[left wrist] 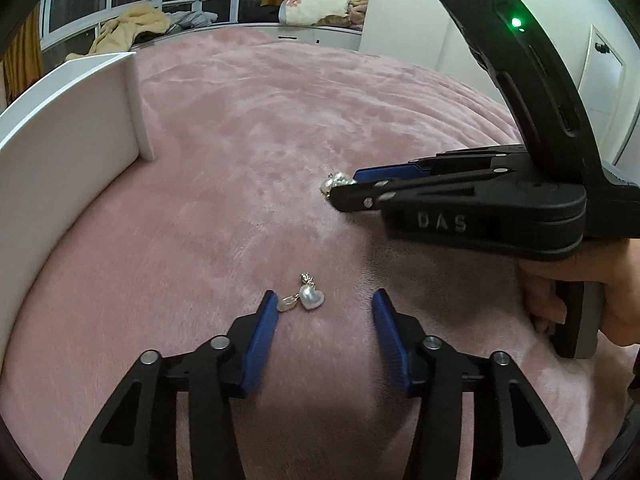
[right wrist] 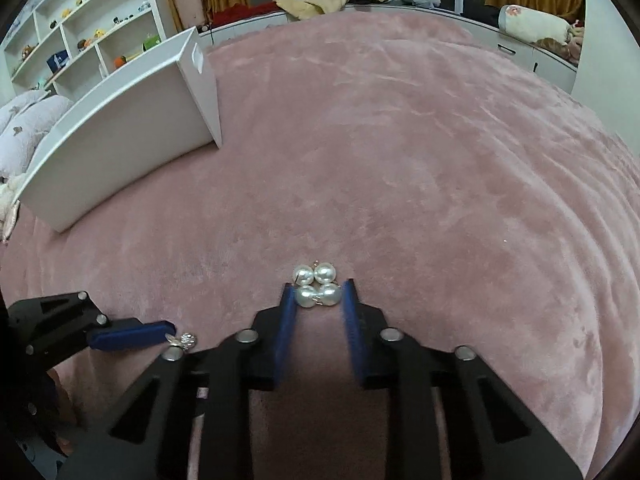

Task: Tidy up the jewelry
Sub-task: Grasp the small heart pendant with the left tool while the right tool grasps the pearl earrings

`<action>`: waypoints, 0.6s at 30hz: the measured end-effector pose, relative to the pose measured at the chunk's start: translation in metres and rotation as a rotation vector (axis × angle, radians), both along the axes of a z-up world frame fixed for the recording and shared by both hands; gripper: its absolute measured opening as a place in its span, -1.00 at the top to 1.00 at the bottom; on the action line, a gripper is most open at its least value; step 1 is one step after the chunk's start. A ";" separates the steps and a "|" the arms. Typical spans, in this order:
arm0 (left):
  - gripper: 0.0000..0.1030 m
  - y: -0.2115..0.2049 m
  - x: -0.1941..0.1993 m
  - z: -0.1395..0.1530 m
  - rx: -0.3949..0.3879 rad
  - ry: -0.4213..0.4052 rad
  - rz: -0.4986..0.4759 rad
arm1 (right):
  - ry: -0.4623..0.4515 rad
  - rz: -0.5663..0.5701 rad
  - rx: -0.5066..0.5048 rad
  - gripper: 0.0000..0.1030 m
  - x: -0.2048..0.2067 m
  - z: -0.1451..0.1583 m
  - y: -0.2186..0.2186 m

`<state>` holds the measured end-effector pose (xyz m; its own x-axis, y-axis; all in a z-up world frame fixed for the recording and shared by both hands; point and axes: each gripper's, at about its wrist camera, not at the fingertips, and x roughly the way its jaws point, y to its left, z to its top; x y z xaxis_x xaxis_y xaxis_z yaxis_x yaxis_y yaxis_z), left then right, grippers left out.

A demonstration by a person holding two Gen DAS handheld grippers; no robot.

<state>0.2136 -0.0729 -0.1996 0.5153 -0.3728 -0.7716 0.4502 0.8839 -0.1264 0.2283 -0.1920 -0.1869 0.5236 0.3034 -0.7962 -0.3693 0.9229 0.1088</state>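
left wrist view: the left gripper (left wrist: 325,304) stands wide open over the pink blanket (left wrist: 240,140), holding nothing. the heart pearl earring (left wrist: 306,298) lies on the blanket between the finger pads, close to the left pad (left wrist: 262,344); its small clear piece touches or nearly touches that pad's tip. the right gripper (left wrist: 352,184) enters from the right, its tips at the pearl cluster (left wrist: 334,182) further up the blanket. the white box (left wrist: 68,132) stands to the left, well apart from both pieces.

right wrist view: the right gripper (right wrist: 319,296) is partly open, jaws bracketing the lower two pearls of the pearl cluster (right wrist: 316,285). contact on the left pad looks likely; a gap shows at the right pad, so nothing is clamped yet. the left gripper (right wrist: 172,334) shows at lower left beside its earring (right wrist: 185,339).

handling, as judged: both pieces are light, small and smooth. round pearls tend to slip from flat pads; grip across the widest part. the plush pile yields, so press the tips slightly into it. metal hooks are thin and bend easily; avoid clamping them alone.
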 end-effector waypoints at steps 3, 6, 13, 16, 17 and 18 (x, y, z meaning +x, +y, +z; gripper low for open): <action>0.14 0.001 0.000 0.001 0.001 0.007 -0.001 | -0.007 0.025 -0.005 0.54 -0.004 0.001 0.004; 0.29 0.001 0.000 0.002 0.004 0.011 -0.001 | -0.009 0.037 0.002 0.54 -0.005 0.003 0.006; 0.61 -0.003 -0.003 0.003 0.028 0.005 -0.007 | -0.027 0.014 0.016 0.54 -0.006 0.012 0.001; 0.73 -0.002 -0.003 0.003 0.036 0.004 -0.006 | -0.025 0.002 0.019 0.54 -0.005 0.012 -0.002; 0.77 -0.003 -0.002 0.003 0.038 0.005 -0.004 | -0.025 -0.001 0.018 0.54 -0.005 0.012 -0.002; 0.78 -0.002 -0.001 0.002 0.038 0.010 -0.001 | -0.023 -0.003 0.019 0.54 -0.005 0.012 -0.003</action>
<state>0.2123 -0.0750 -0.1972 0.5073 -0.3441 -0.7901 0.4502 0.8876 -0.0975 0.2230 -0.1947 -0.1754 0.5428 0.3171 -0.7777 -0.3694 0.9218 0.1180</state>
